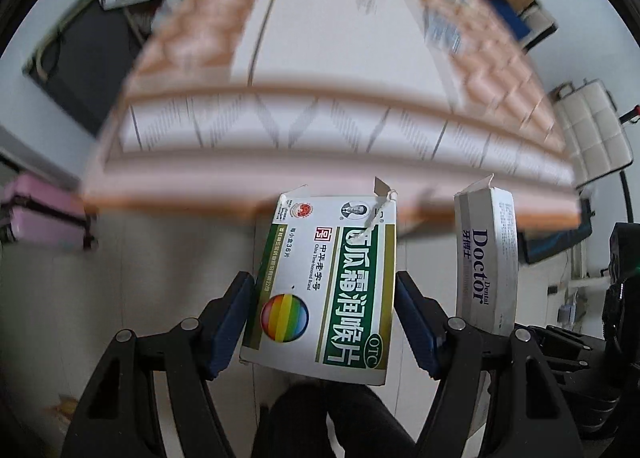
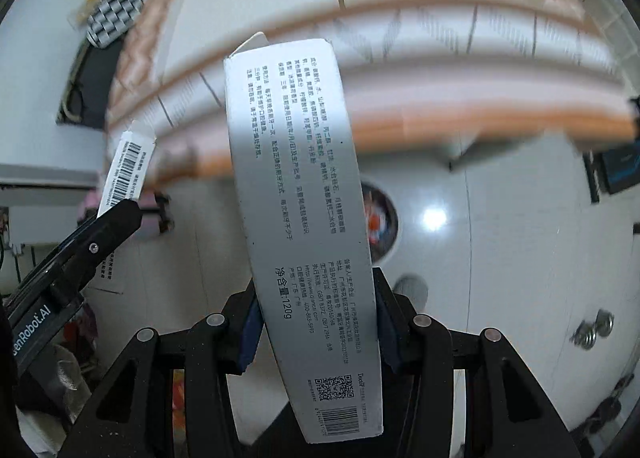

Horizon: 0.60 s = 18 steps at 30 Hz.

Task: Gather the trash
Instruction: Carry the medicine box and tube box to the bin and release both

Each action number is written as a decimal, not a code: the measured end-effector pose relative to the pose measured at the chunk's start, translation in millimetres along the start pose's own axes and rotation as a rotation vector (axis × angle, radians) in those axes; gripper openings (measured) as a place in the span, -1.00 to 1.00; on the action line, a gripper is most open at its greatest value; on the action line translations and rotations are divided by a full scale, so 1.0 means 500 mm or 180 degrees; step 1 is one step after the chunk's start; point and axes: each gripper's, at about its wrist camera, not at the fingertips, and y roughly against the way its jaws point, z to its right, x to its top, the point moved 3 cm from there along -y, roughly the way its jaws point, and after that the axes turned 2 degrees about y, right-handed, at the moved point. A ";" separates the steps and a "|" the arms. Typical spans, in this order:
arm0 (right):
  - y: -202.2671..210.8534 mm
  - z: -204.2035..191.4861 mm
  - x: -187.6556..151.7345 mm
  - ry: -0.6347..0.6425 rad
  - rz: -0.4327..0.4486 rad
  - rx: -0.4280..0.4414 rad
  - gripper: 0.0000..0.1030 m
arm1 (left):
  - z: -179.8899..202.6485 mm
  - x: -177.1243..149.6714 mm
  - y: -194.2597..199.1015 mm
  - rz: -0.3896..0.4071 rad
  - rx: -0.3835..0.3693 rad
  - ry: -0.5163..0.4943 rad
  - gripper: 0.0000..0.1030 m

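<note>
My left gripper (image 1: pixel 324 322) is shut on a green and white lozenge box (image 1: pixel 324 282) with a rainbow ball on it and torn flaps at its far end. My right gripper (image 2: pixel 316 322) is shut on a long grey toothpaste box (image 2: pixel 300 194) printed with small text and barcodes. That same box, marked "Doctor", shows at the right of the left wrist view (image 1: pixel 486 258). The left gripper's arm with its box end (image 2: pixel 124 174) shows at the left of the right wrist view. Both boxes are held in the air in front of a bed.
A bed with a pink and white mattress (image 1: pixel 320 146) fills the view ahead, blurred. A round bin (image 2: pixel 380 222) with coloured litter stands on the white tiled floor beyond the toothpaste box. A pink suitcase (image 1: pixel 44 214) is at left, a white chair (image 1: pixel 592 130) at right.
</note>
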 end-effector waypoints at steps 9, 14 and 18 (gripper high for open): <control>-0.335 0.119 -0.121 -0.0191 -0.0778 -0.0010 -0.02 | -0.063 -0.133 -0.366 -0.0944 -0.0125 0.0343 0.32; -0.526 0.185 -0.105 -0.0338 -0.0996 -0.0076 -0.02 | -0.087 -0.135 -0.558 -0.1282 -0.0290 0.0431 0.33; -0.651 0.224 -0.070 -0.0462 -0.1118 -0.0079 -0.02 | -0.103 -0.117 -0.649 -0.1363 -0.0273 0.0456 0.36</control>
